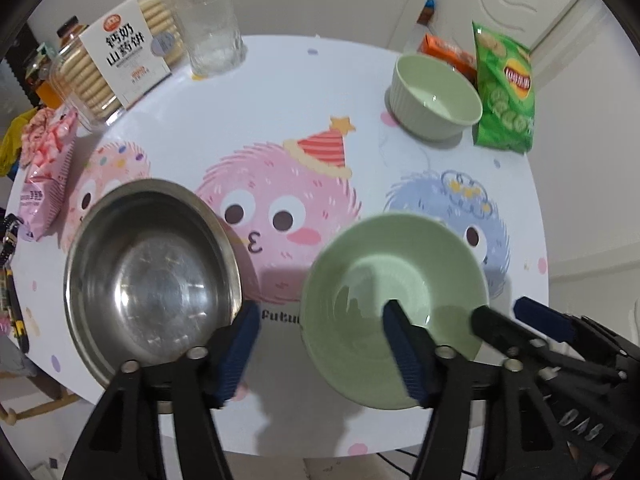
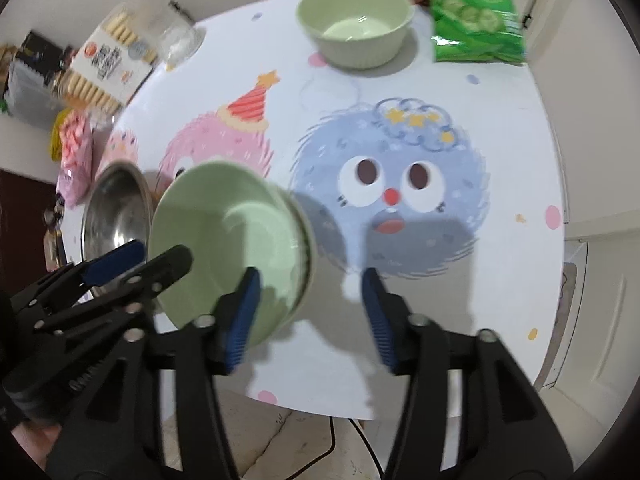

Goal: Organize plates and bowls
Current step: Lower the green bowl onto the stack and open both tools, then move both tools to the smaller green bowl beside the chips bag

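Left wrist view shows the left gripper (image 1: 320, 344) spread wide and empty above the table's (image 1: 320, 92) near edge, between a steel bowl (image 1: 152, 276) and a tilted green bowl (image 1: 394, 308). Only the right wrist view shows the right gripper (image 2: 310, 316) gaping, its left pad beside that bowl's rim.

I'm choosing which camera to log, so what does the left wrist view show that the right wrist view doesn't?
Only the left wrist view shows the whole inside of the steel bowl and the left tool from behind, open. Only the right wrist view shows the blue monster print's whole face and the right tool from behind, open. Both show the near green bowl, the far ribbed green bowl, the chip bag and the biscuit box.
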A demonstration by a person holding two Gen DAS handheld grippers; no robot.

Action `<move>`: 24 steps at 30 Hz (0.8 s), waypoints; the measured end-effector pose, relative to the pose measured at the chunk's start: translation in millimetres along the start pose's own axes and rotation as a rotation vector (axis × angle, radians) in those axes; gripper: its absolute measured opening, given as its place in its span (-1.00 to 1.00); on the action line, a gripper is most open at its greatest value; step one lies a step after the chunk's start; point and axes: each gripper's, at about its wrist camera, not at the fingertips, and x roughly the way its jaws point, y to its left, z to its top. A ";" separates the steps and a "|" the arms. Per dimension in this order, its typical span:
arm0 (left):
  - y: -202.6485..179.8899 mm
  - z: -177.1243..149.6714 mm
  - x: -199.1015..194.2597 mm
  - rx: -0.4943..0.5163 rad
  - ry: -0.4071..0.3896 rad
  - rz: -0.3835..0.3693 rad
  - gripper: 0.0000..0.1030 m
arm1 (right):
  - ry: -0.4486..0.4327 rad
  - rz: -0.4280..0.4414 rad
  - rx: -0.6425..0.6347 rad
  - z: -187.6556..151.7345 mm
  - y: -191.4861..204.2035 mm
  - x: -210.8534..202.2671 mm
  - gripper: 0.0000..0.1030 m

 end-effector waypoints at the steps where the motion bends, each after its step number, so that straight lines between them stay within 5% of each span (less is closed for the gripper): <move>1: -0.1 1.0 -1.8 -0.005 -0.003 -0.003 0.47 | -0.012 0.006 0.015 1.5 -5.2 -4.4 0.23; 6: -5.4 4.6 -6.2 0.006 -0.009 0.013 0.96 | -0.064 0.022 0.086 9.6 -33.2 -24.9 0.74; 9: -9.9 8.6 -9.8 0.015 -0.023 0.012 1.00 | -0.082 0.038 0.128 15.2 -46.7 -31.6 0.90; 24: -47.7 99.1 9.0 0.114 -0.002 -0.040 1.00 | -0.100 0.041 0.265 78.1 -70.8 -23.3 0.94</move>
